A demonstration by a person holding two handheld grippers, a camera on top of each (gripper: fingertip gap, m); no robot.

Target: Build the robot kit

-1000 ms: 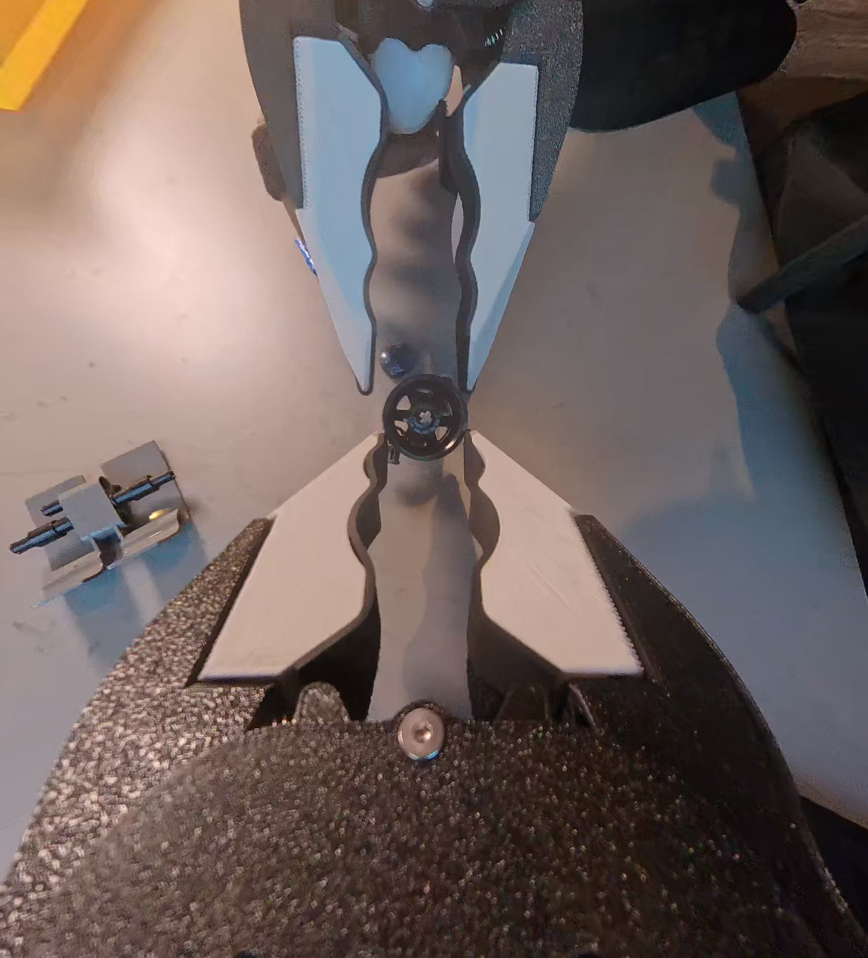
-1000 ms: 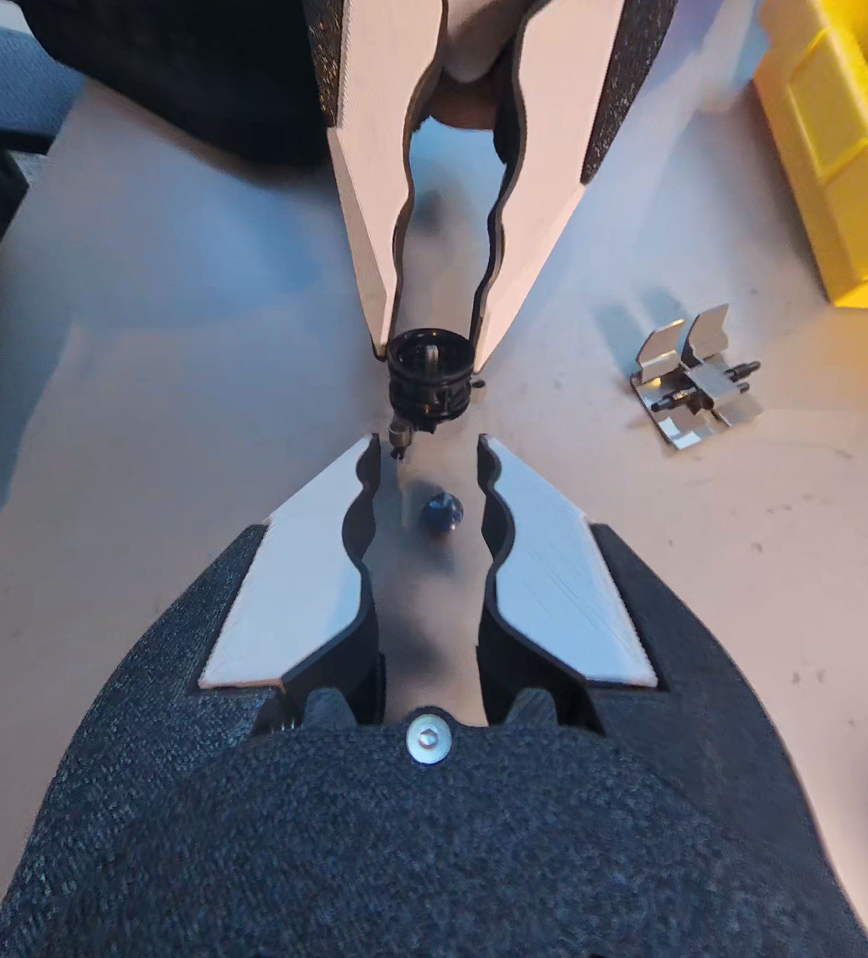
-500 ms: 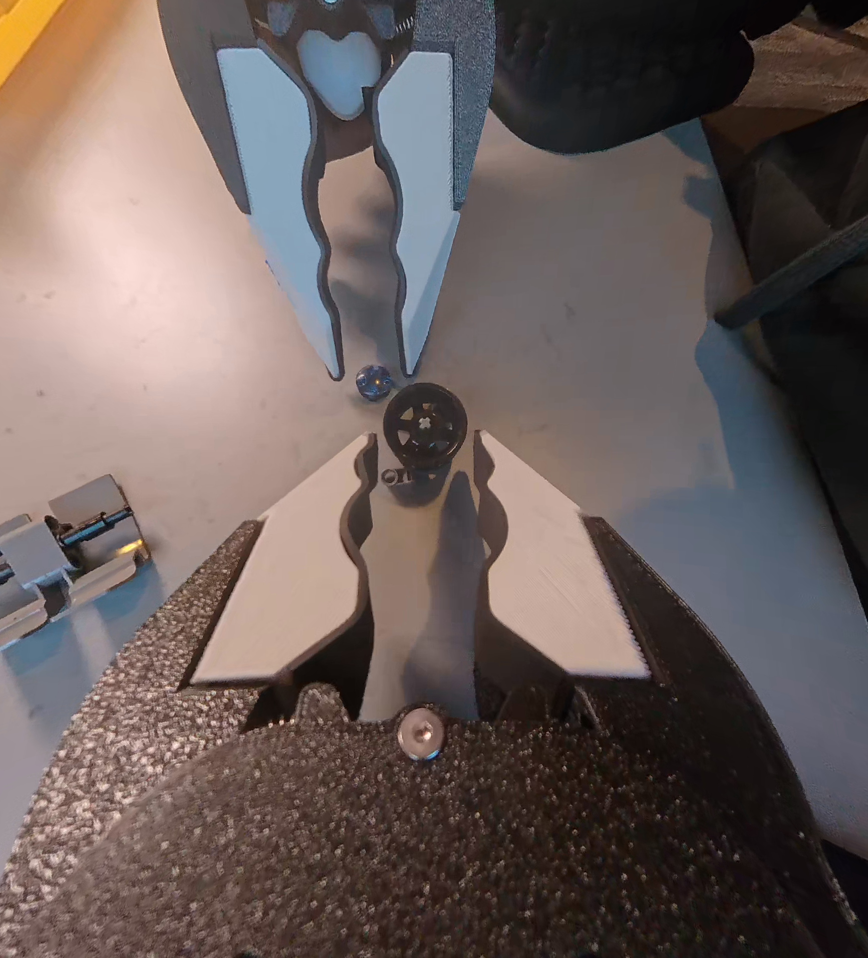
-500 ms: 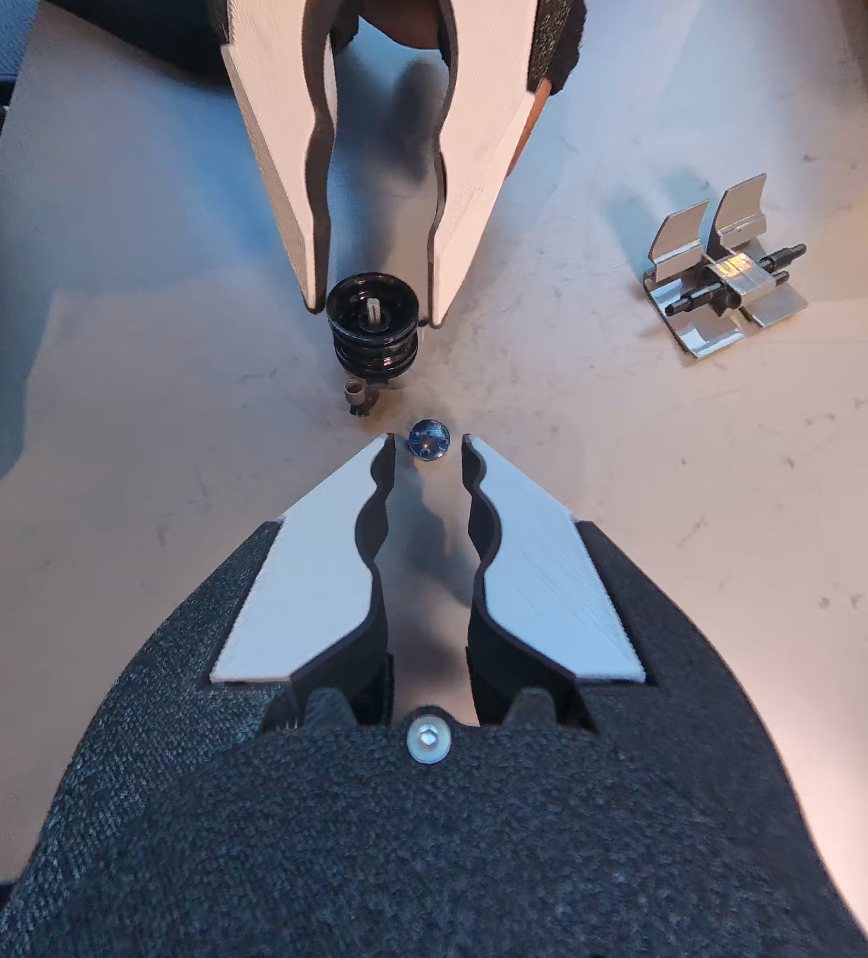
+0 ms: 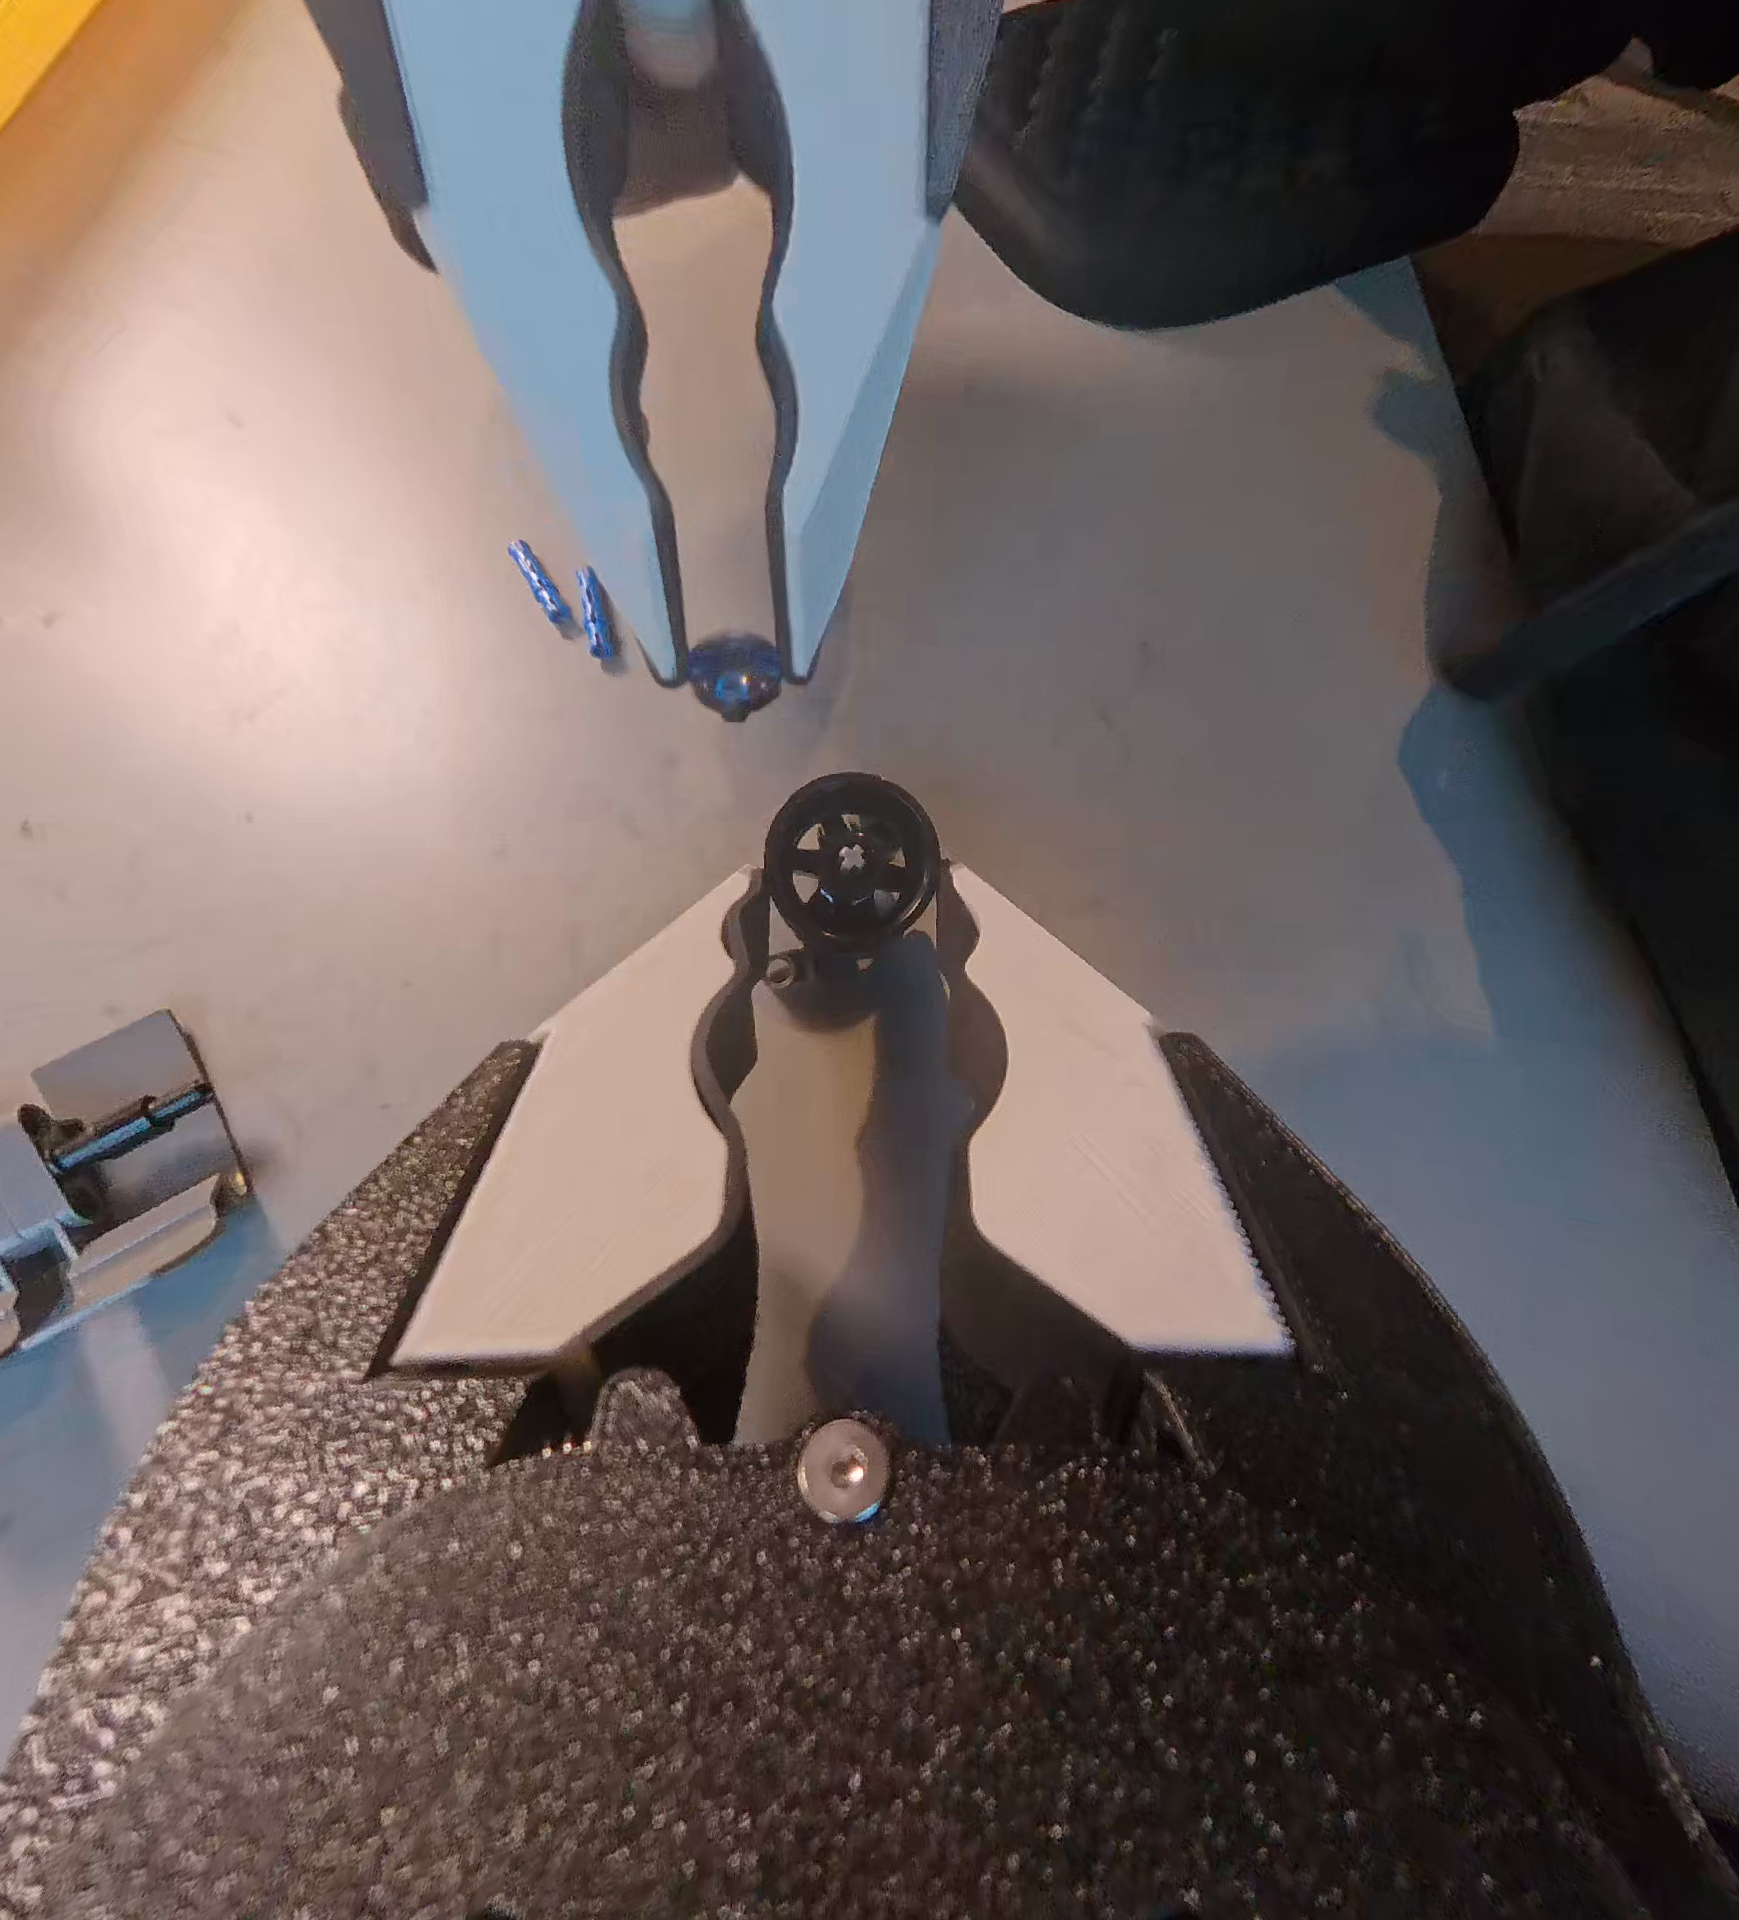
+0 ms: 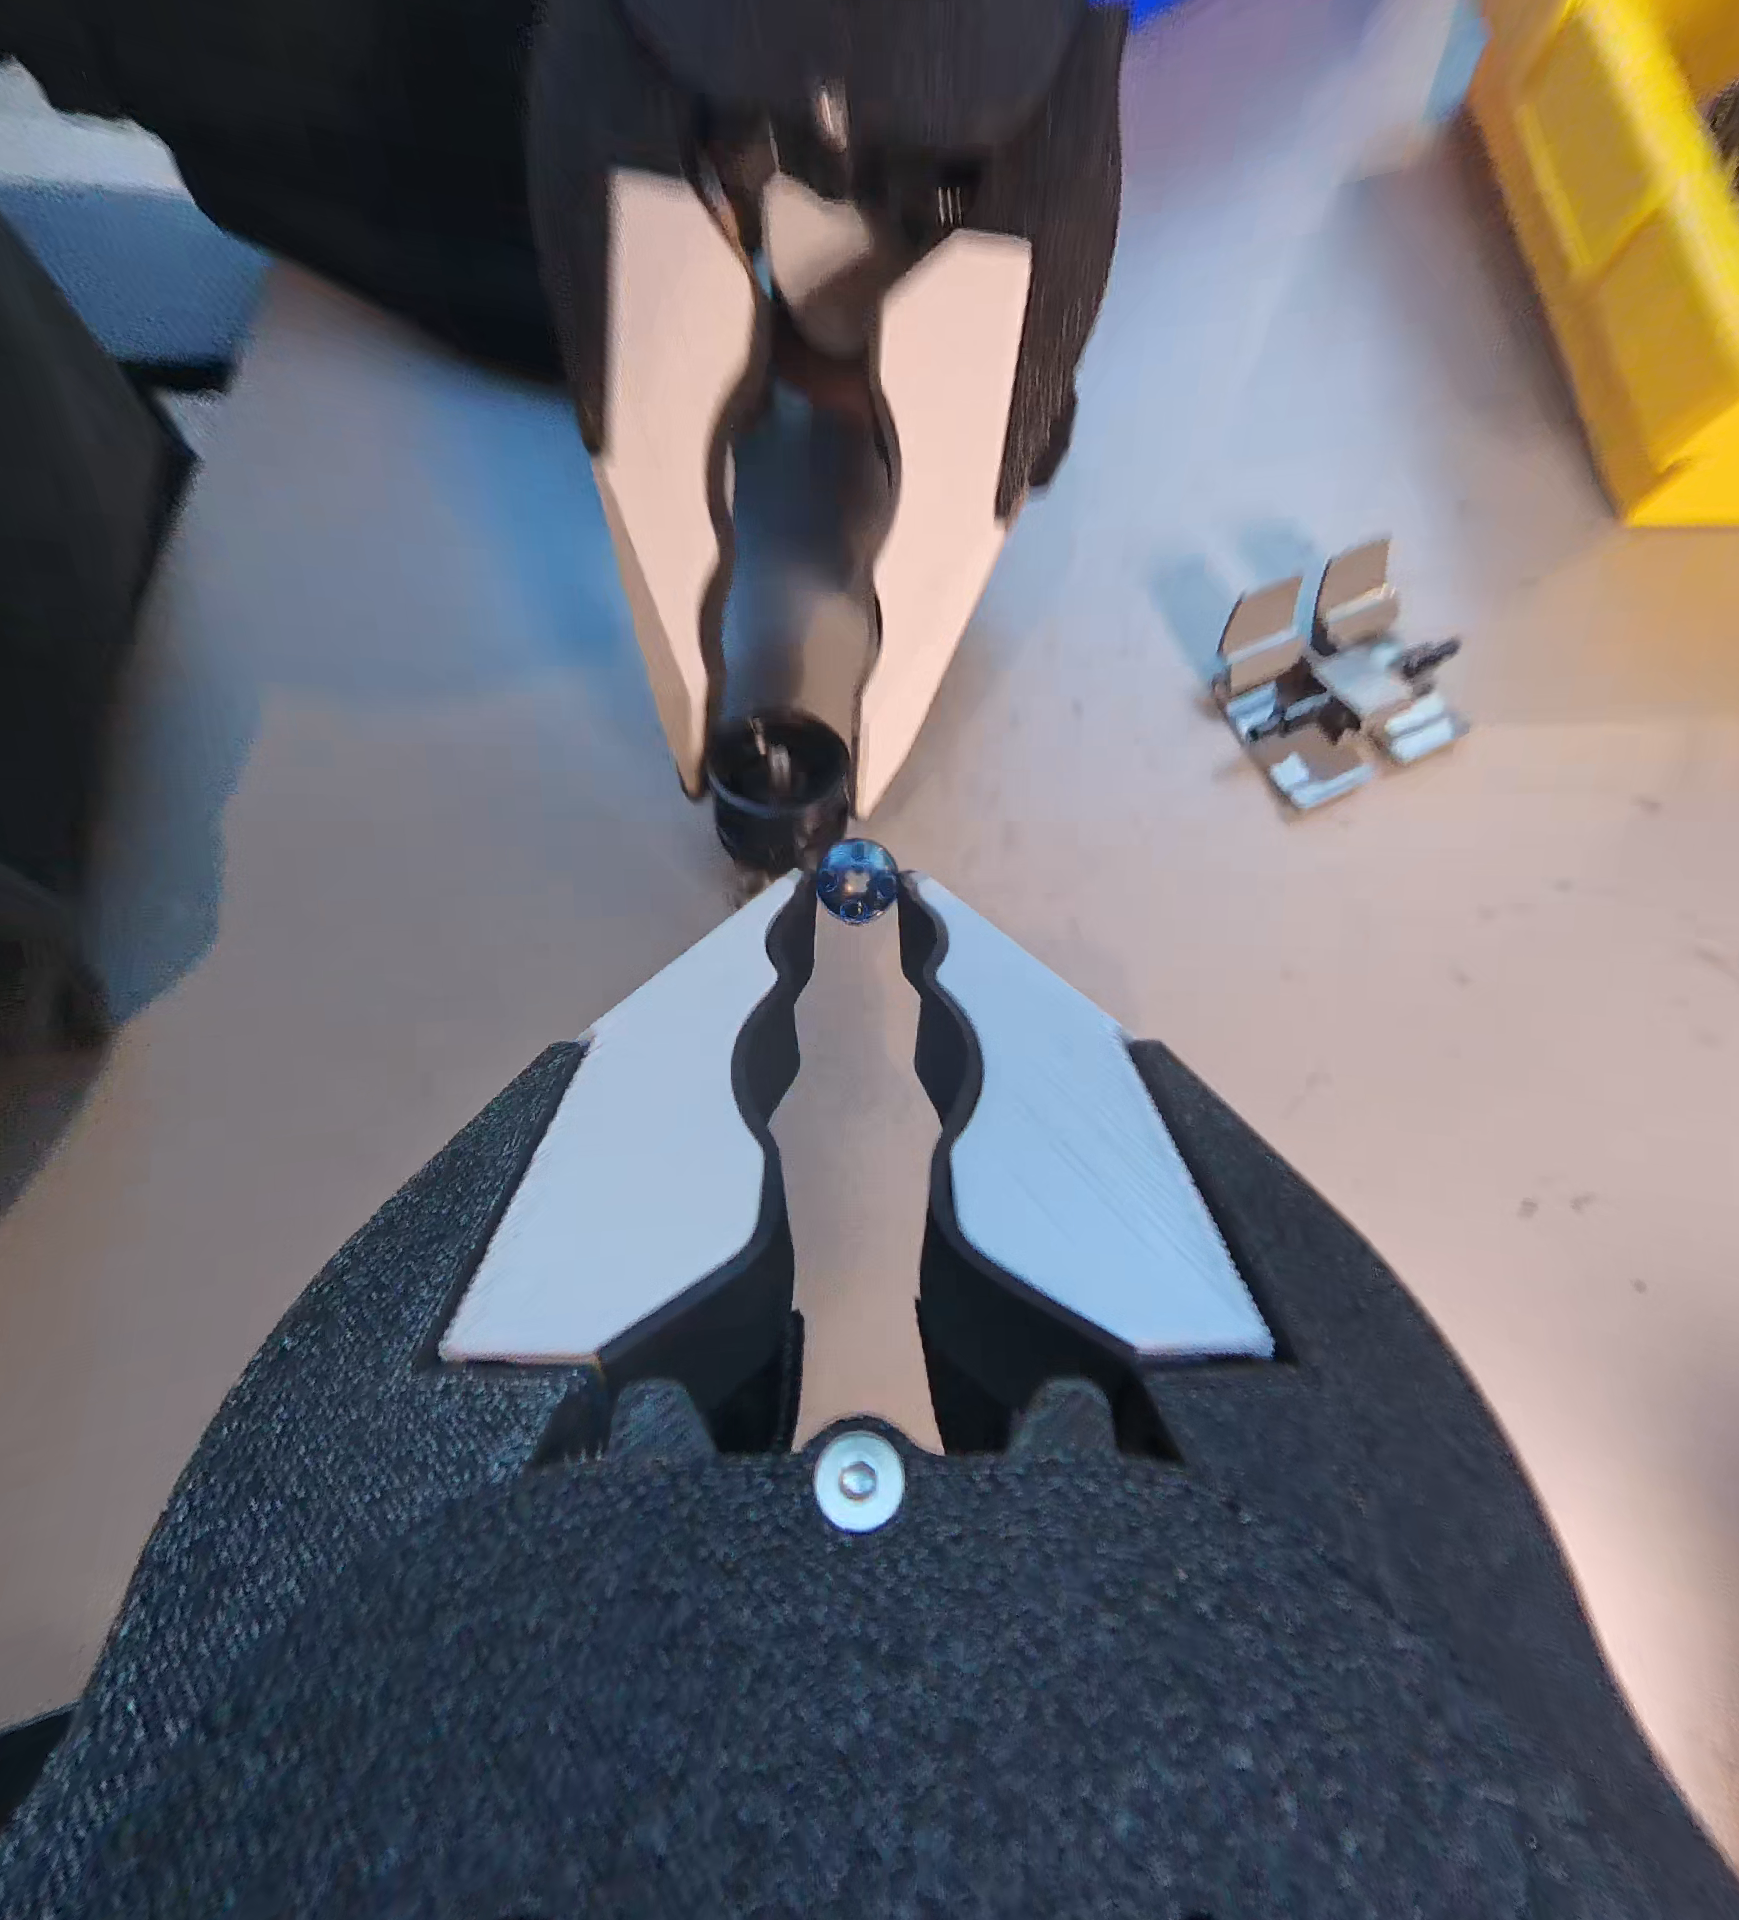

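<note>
My left gripper (image 5: 852,878) is shut on a small black spoked wheel (image 5: 850,871) with a short axle under it, held just above the pale table (image 5: 221,520). My right gripper (image 6: 854,883) is shut on a small blue round bead-like part (image 6: 854,883) at its fingertips. The two grippers face each other tip to tip. In the left wrist view the right gripper (image 5: 735,670) shows ahead, holding the blue part (image 5: 735,675). In the right wrist view the left gripper (image 6: 780,784) shows ahead with the black wheel (image 6: 777,784), blurred.
Two small blue pins (image 5: 564,613) lie on the table beside the right gripper. A silver metal bracket with black rods (image 5: 65,1184) lies to the left, also seen in the right wrist view (image 6: 1338,675). A yellow bin (image 6: 1654,260) stands at the far right. A dark chair (image 5: 1675,520) is beyond the table edge. One gripper's finger ends stand about 5 cm off the other's.
The right gripper has closed on the blue part, which lay on the table before, and lifted it. The grippers have drawn a little apart. The left still holds the black wheel.
</note>
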